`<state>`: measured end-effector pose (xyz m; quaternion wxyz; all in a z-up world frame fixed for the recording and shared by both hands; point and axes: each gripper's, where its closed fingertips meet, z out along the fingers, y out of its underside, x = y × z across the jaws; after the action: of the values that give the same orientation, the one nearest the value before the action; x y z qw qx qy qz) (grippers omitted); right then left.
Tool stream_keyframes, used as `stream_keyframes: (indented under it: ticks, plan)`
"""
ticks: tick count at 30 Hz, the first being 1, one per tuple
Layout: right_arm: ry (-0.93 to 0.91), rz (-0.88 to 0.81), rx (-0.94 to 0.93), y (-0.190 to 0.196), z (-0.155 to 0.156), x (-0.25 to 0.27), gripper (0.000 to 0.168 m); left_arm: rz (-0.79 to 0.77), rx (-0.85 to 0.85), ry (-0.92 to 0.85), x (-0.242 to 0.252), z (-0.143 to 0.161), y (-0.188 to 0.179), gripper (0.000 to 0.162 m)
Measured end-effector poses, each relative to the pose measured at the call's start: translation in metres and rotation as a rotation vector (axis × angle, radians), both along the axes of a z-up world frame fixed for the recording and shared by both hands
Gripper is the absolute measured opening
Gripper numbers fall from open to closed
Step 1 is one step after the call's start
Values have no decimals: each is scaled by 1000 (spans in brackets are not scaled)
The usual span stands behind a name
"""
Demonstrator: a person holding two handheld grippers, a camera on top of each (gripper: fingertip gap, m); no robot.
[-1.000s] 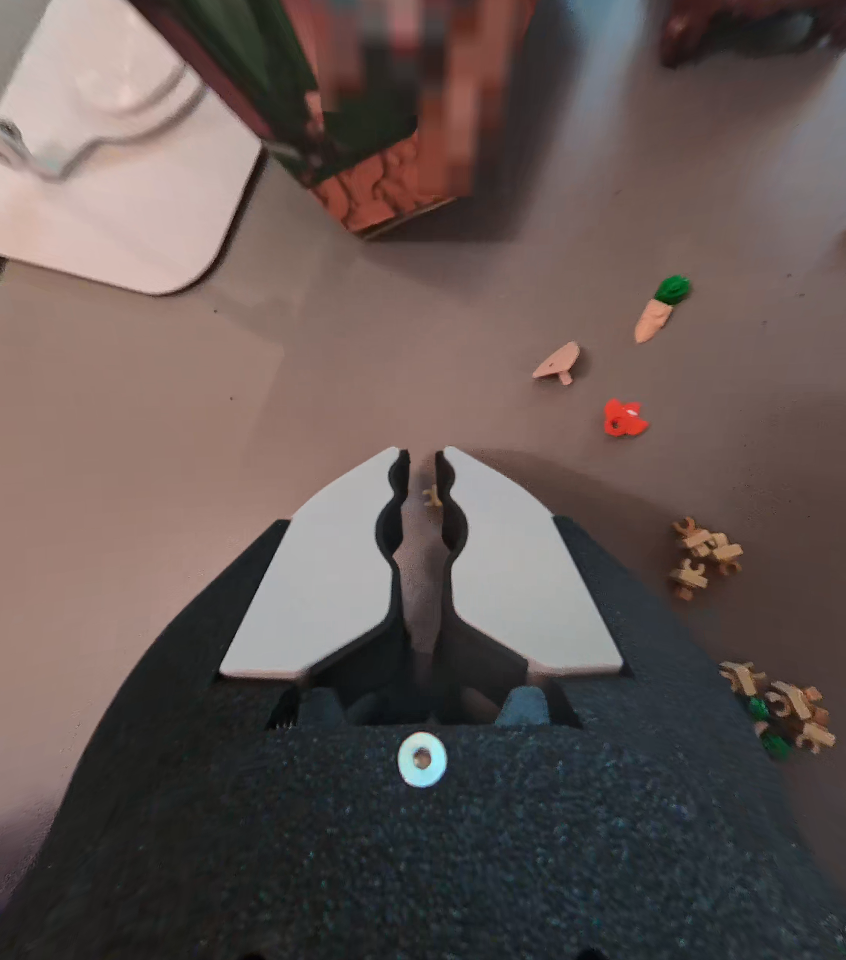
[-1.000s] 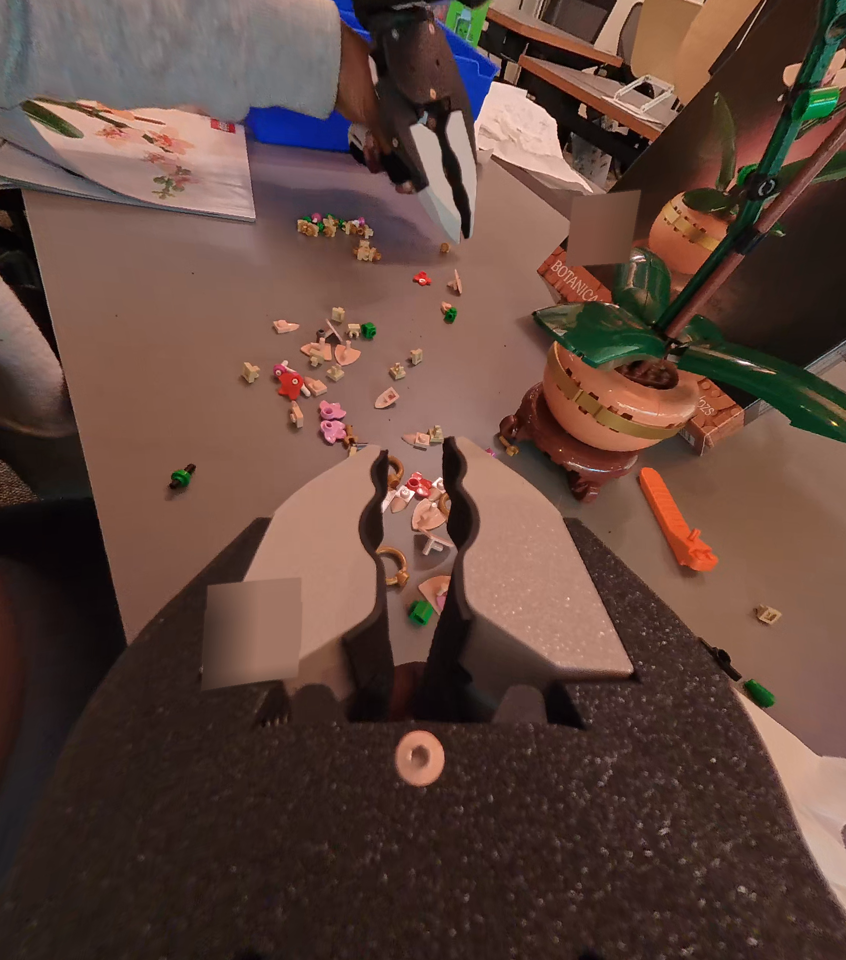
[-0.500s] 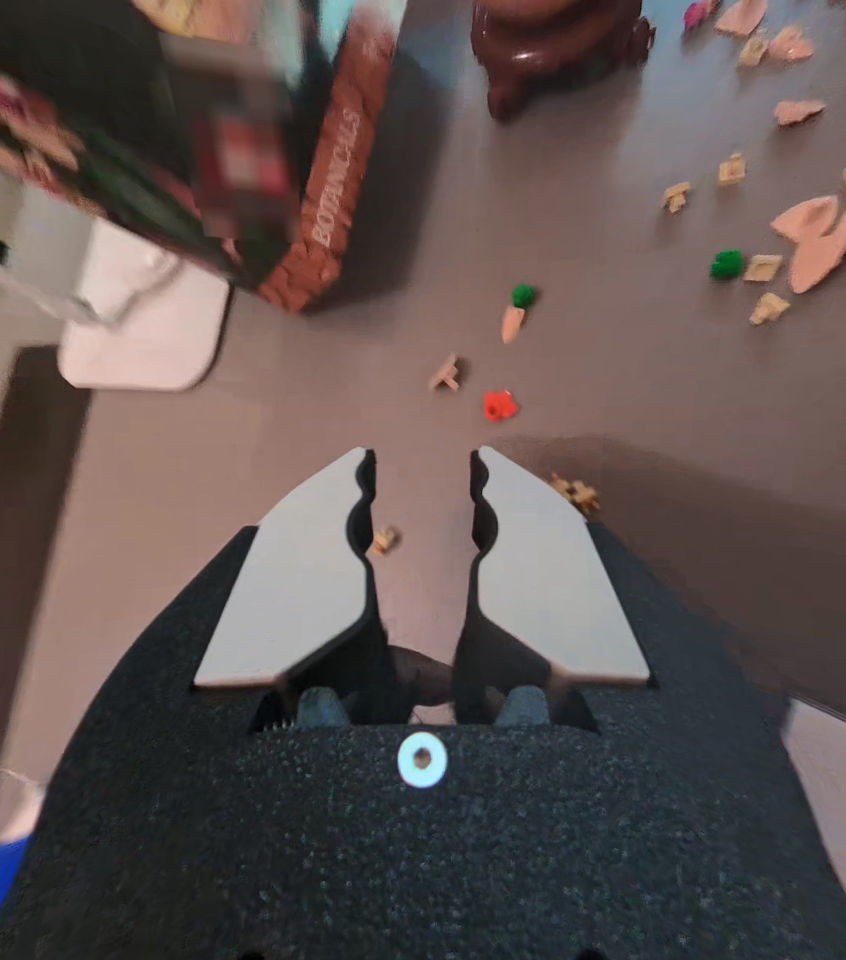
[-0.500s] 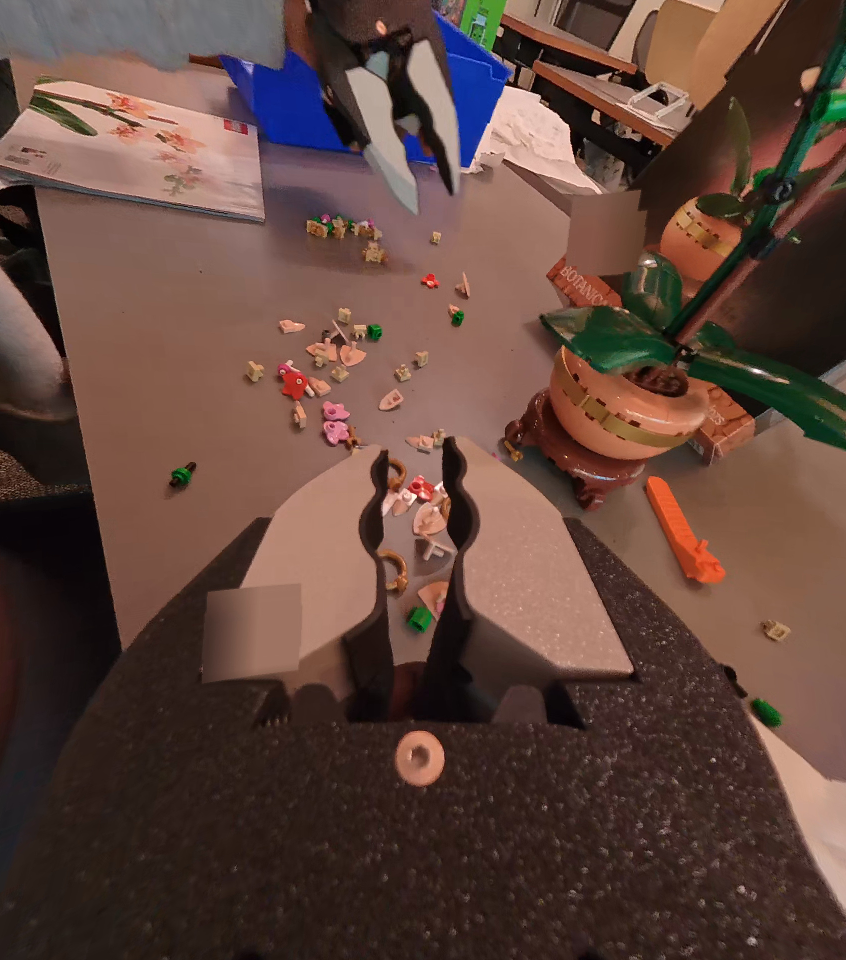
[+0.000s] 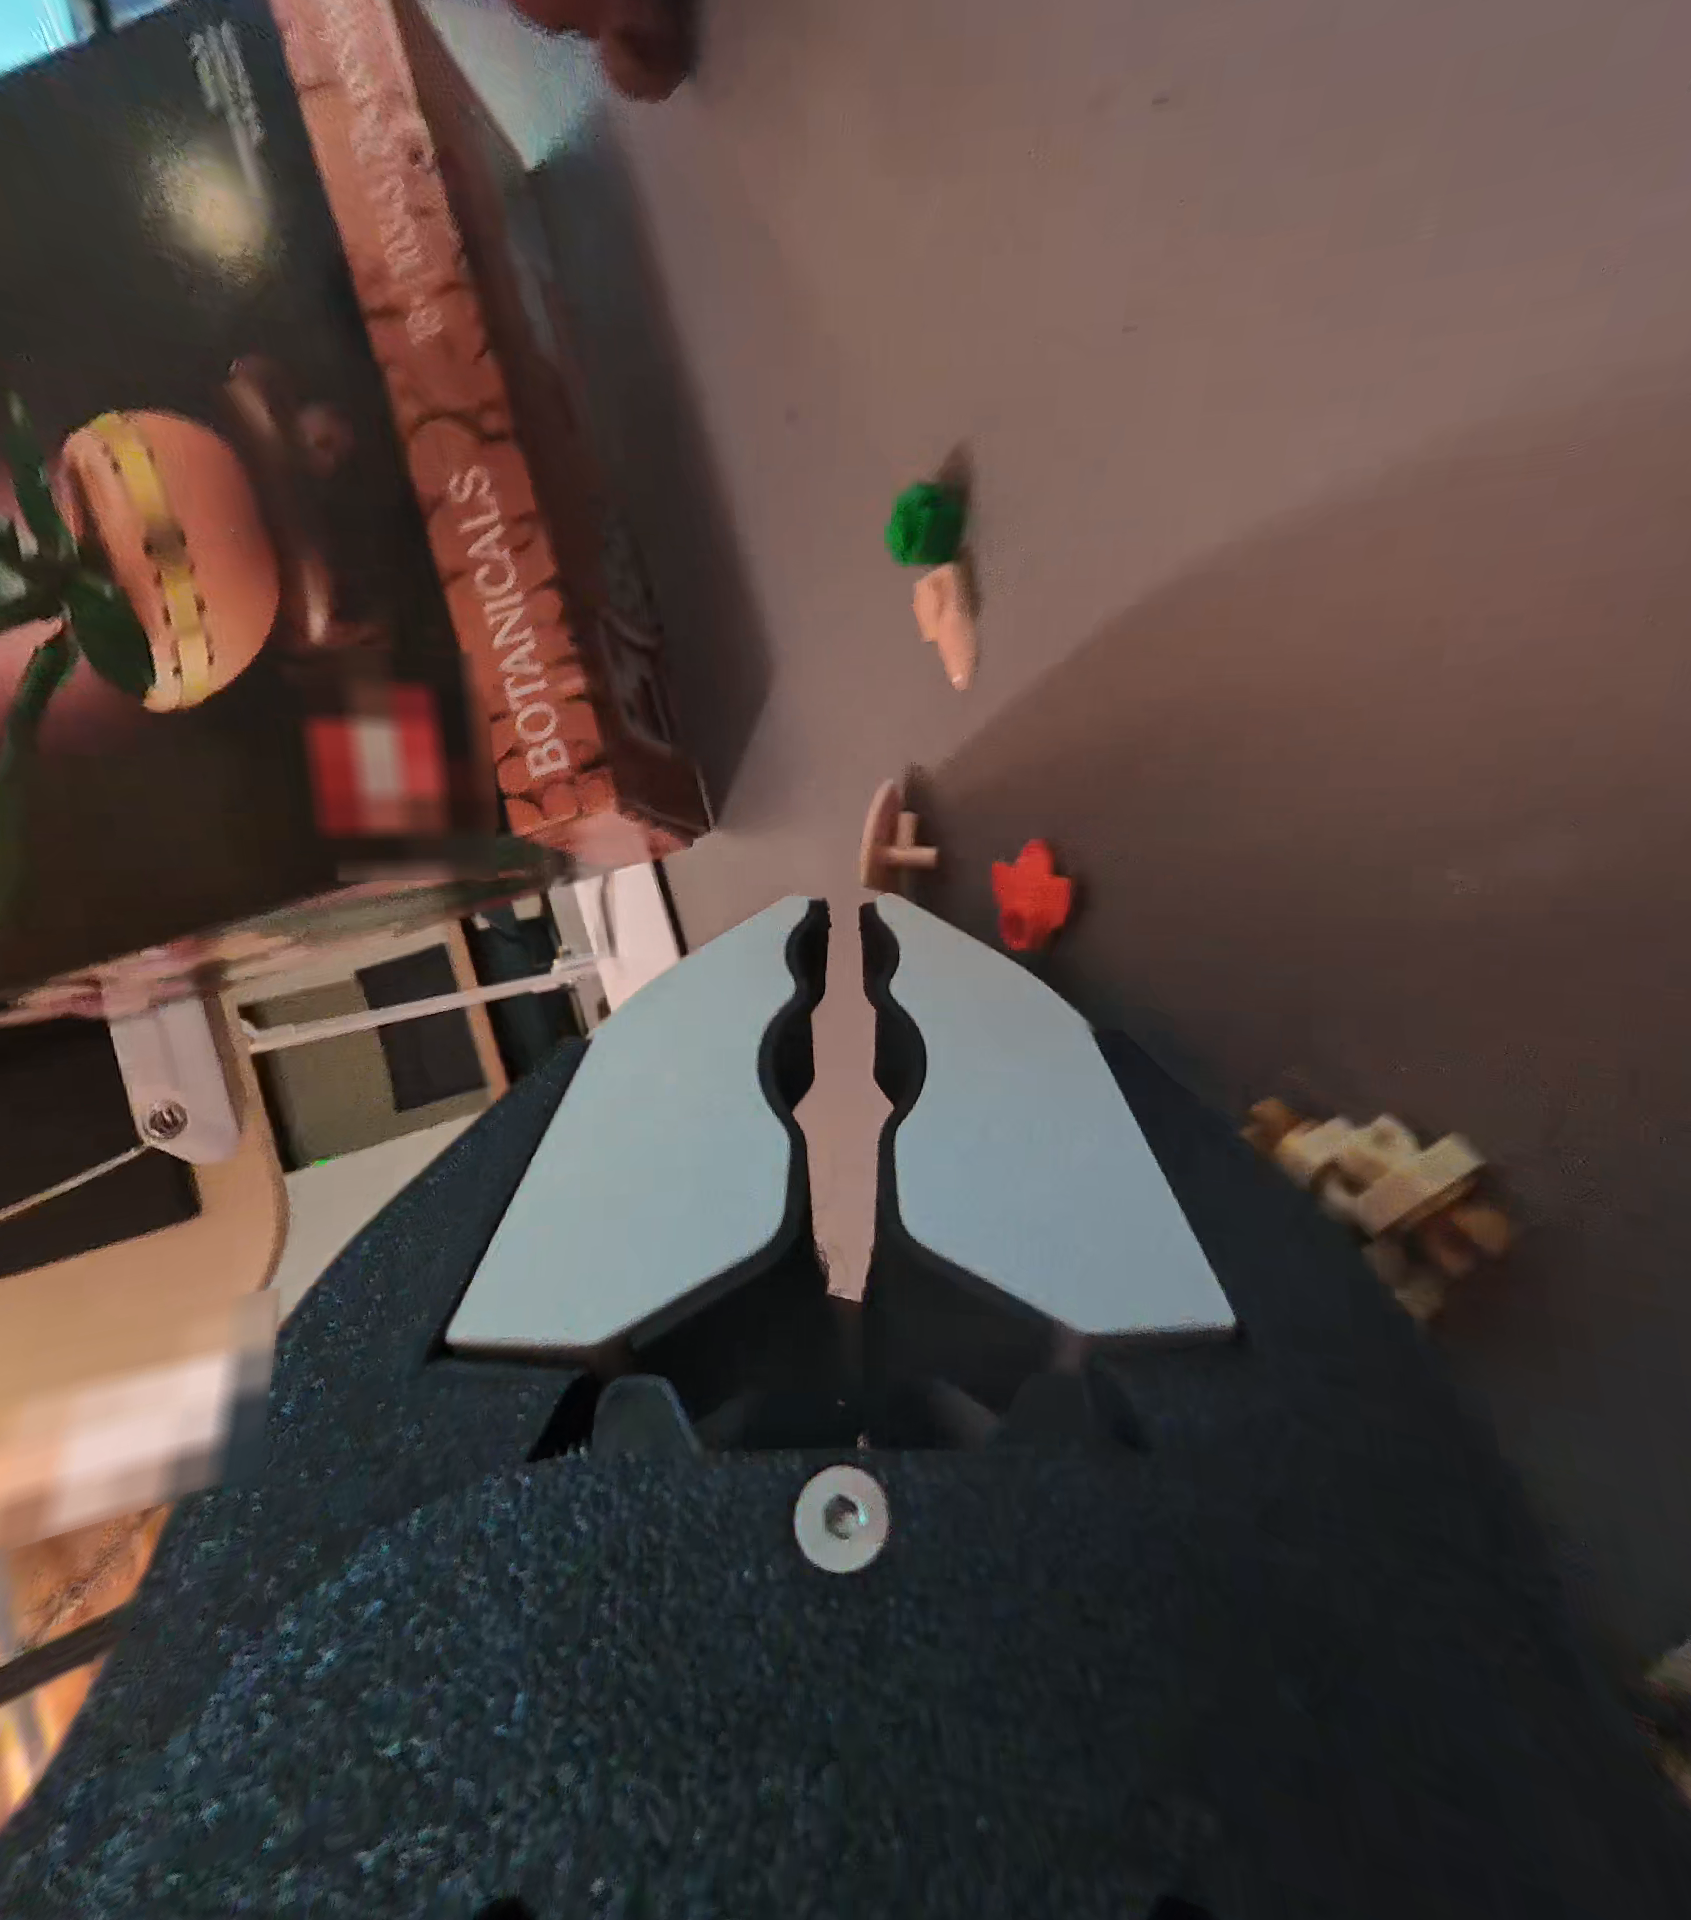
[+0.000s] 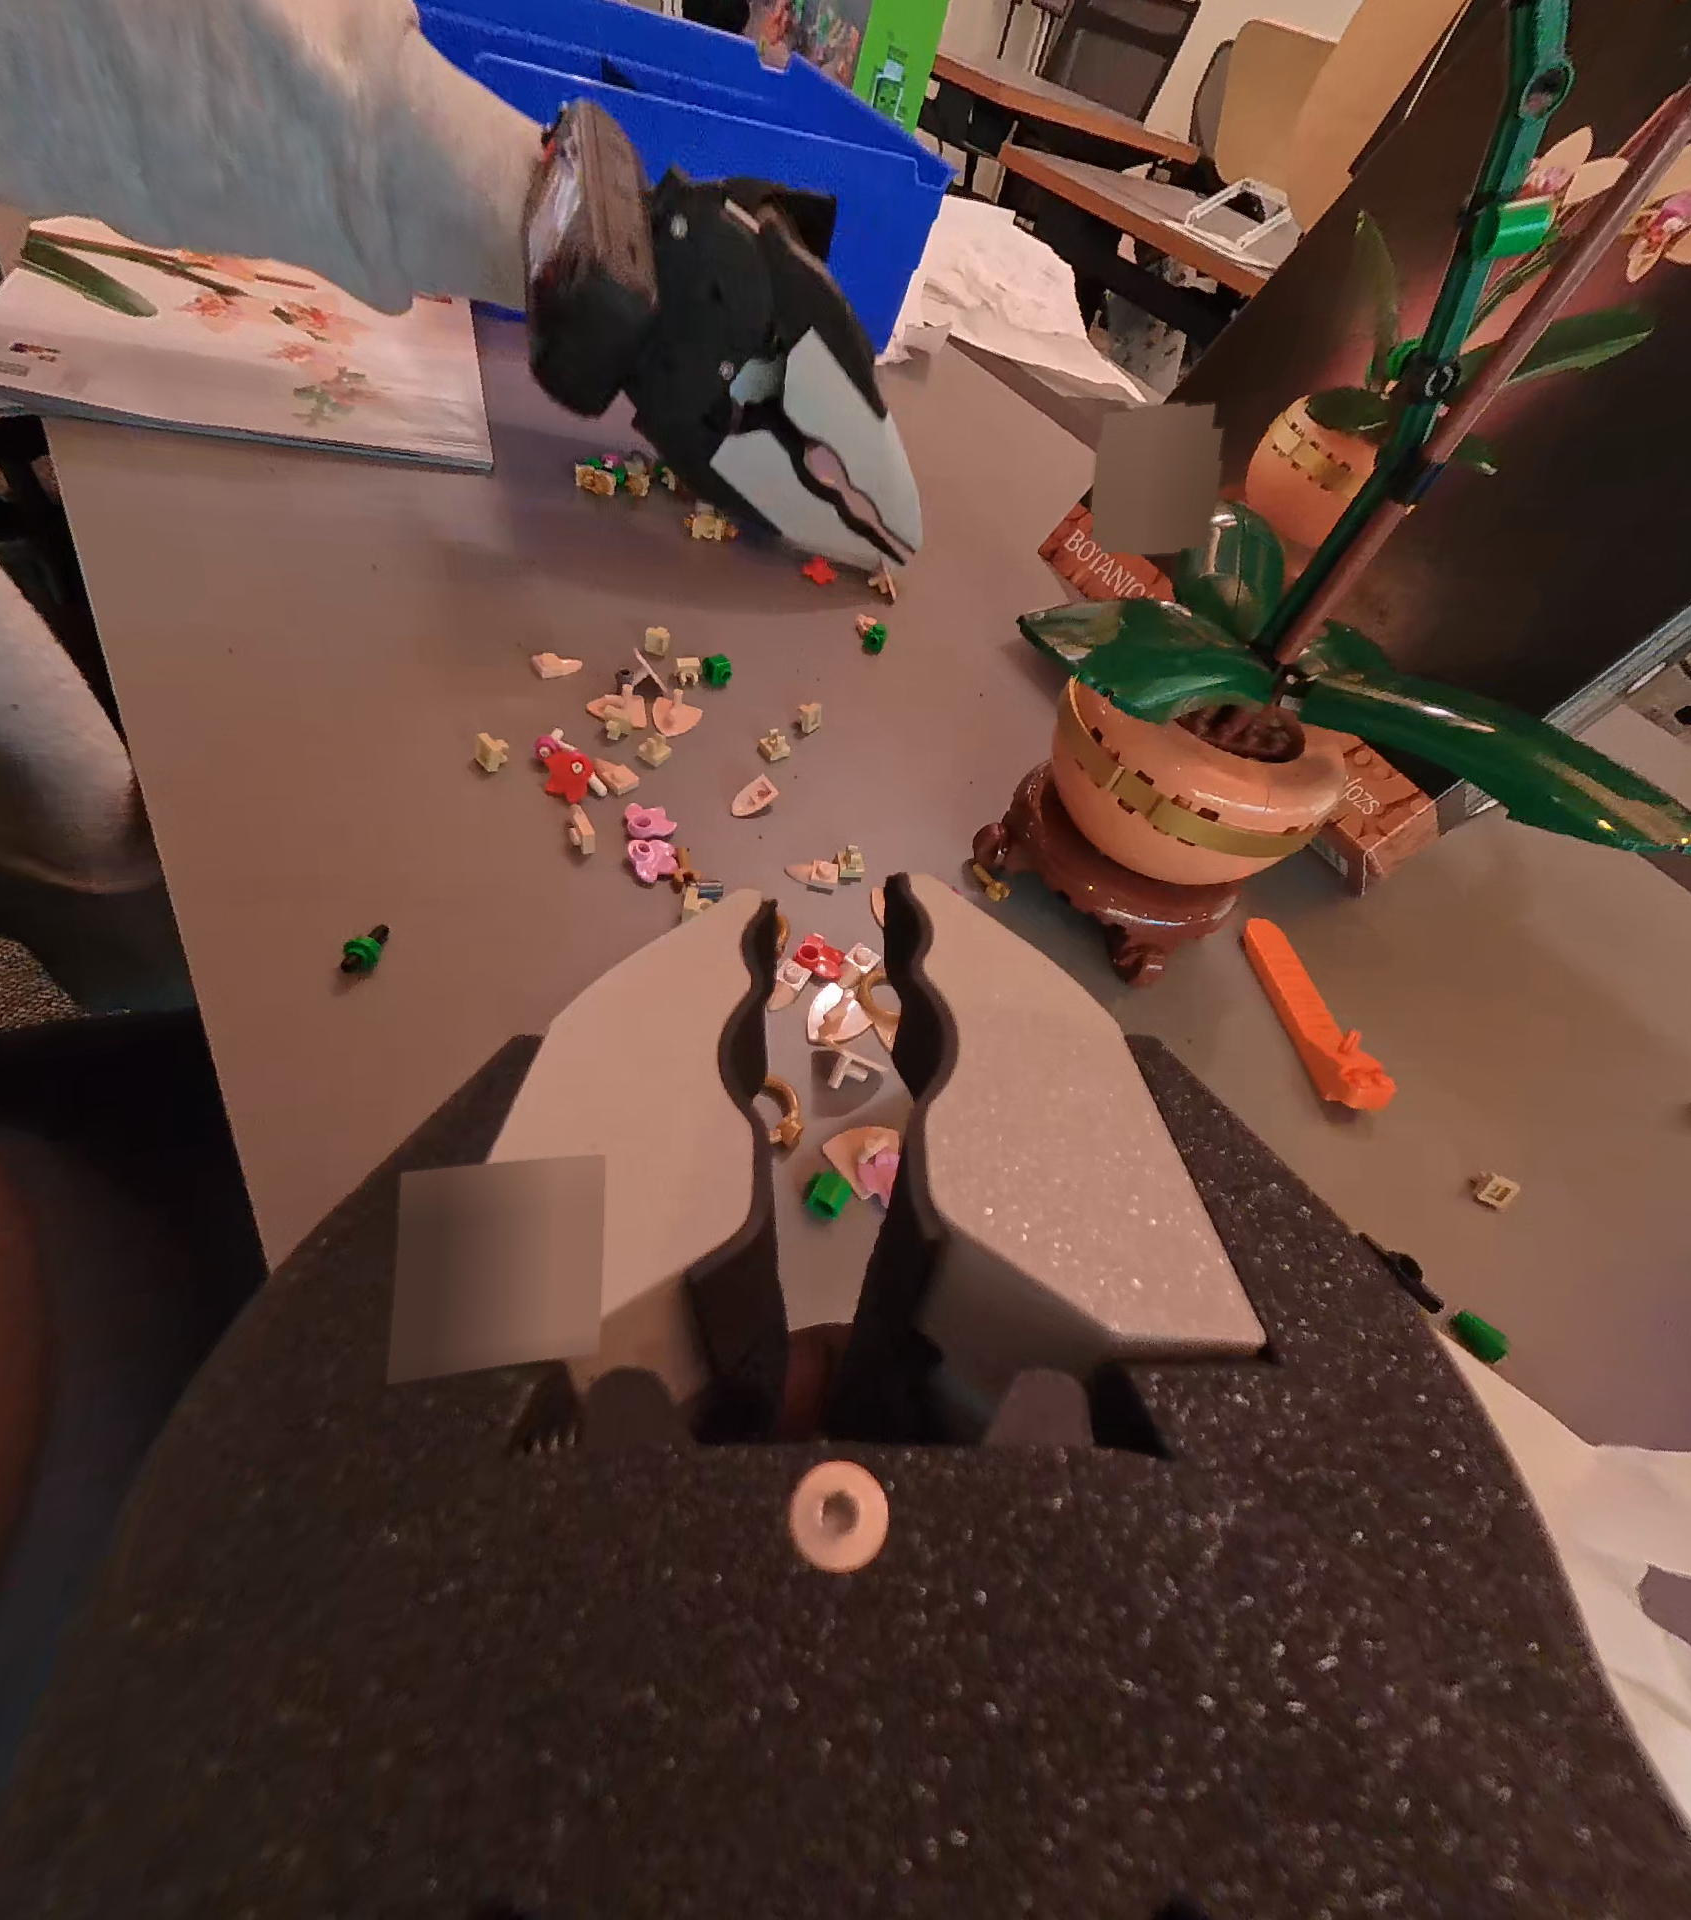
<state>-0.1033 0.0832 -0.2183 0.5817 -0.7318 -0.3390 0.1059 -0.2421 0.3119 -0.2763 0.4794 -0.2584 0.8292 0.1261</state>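
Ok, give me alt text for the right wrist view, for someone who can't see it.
The right claw, its jaws apart and empty, hovers over small pink, tan and red toy brick pieces scattered on a grey table. Beyond, the left claw reaches down beside a tan petal piece, near a brick-built orchid in a peach pot.

Grey table [image 6: 321, 623]; red flower piece [image 5: 1028, 894] right of left gripper [image 5: 843, 914] tips, black body, pale grey fingers. Orange tool [image 6: 1314, 1018] right of right gripper [image 6: 825, 909]. Blue bin [image 6: 716, 114] far back.
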Motion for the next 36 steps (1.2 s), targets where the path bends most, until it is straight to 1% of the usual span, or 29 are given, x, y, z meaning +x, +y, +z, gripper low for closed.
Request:
stream_keyframes:
  ticks: [2, 6, 9, 13, 15, 17, 20, 22, 23, 24, 25, 27, 28, 29, 30, 32, 34, 36]
  plan:
    - [8, 6, 6, 0, 2, -2, 20, -9, 28, -19, 3, -1, -4, 4]
    - [0, 6, 16, -1, 4, -1, 20, -27, -34, -45, 11, -2, -25, 4]
    - [11, 3, 17, -4, 5, -1, 20, -50, -68, -64, 23, -3, -48, 4]
    - [1, 6, 23, -7, 4, -2, 20, -134, -194, -109, 54, -3, -98, 4]
    - [5, 8, 29, -9, 7, -2, 20, -155, -209, -117, 63, 4, -114, 4]
    - [14, 7, 27, -12, 7, 0, 20, -107, -226, -164, 63, 19, -110, 4]
    - [22, 36, -16, -19, -1, -4, 20, 55, -285, -275, 46, 47, -89, 4]
    - [13, 78, -57, -24, -9, -10, 20, 152, -365, -378, 31, 67, -88, 4]
    - [8, 101, -79, -26, -13, -14, 20, 214, -432, -415, 23, 73, -93, 5]
    - [3, 125, -100, -28, -18, -19, 20, 286, -533, -419, 16, 71, -101, 8]
    - [-3, 145, -121, -29, -22, -23, 20, 356, -676, -387, 10, 62, -115, 13]
    - [-19, 166, -154, -27, -29, -29, 20, 467, -963, -351, 6, 44, -152, 22]
    - [-22, 167, -165, -24, -31, -32, 20, 483, -1052, -365, 8, 39, -169, 23]
    - [-22, 168, -179, -21, -32, -36, 20, 475, -1098, -384, 12, 35, -184, 22]
    - [-27, 173, -196, -17, -33, -43, 20, 463, -1106, -400, 15, 31, -195, 21]
    - [-54, 172, -245, -7, -38, -59, 20, 458, -1056, -386, 19, 18, -209, 17]
    - [-80, 189, -280, 5, -41, -77, 21, 481, -1001, -361, 19, 6, -213, 17]
    - [-93, 228, -315, 13, -45, -93, 21, 503, -986, -371, 20, 2, -213, 14]
